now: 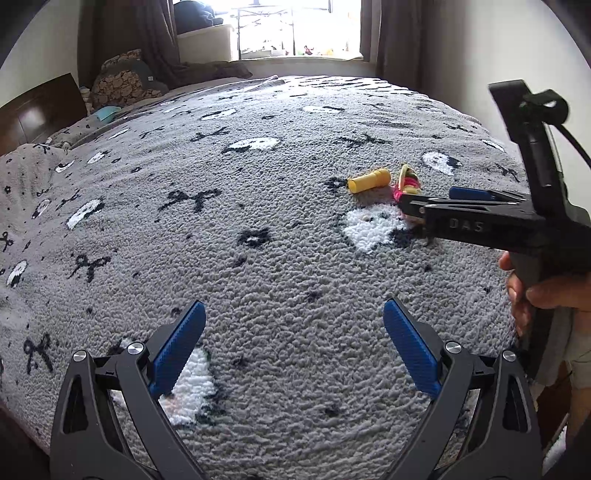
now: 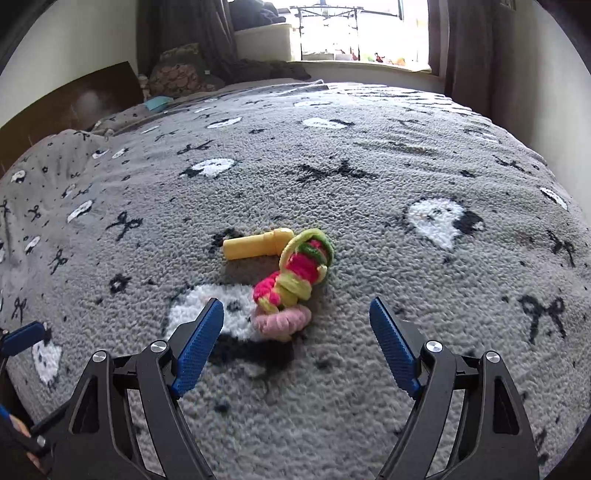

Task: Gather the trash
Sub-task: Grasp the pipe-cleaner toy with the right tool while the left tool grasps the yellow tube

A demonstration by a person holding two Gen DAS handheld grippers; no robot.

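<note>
A yellow plastic tube [image 2: 258, 244] lies on the grey patterned blanket [image 2: 369, 369], touching a bundle of pink, yellow and green fuzzy rings [image 2: 295, 280]. My right gripper [image 2: 297, 314] is open just in front of the bundle, whose lowest pink ring lies between the fingertip lines without touching a pad. In the left wrist view the tube [image 1: 368, 180] and the bundle [image 1: 406, 181] lie far right, with the right gripper [image 1: 428, 201] reaching in from the right over the bundle. My left gripper [image 1: 293, 314] hangs open above bare blanket, nothing between its blue pads [image 1: 410, 350].
The blanket [image 1: 258, 221] covers a bed with a dark headboard [image 1: 37, 110] and pillows [image 1: 122, 85] at the left. A window [image 1: 295, 29] with dark curtains stands behind the bed. A person's hand [image 1: 535, 291] holds the right gripper's handle.
</note>
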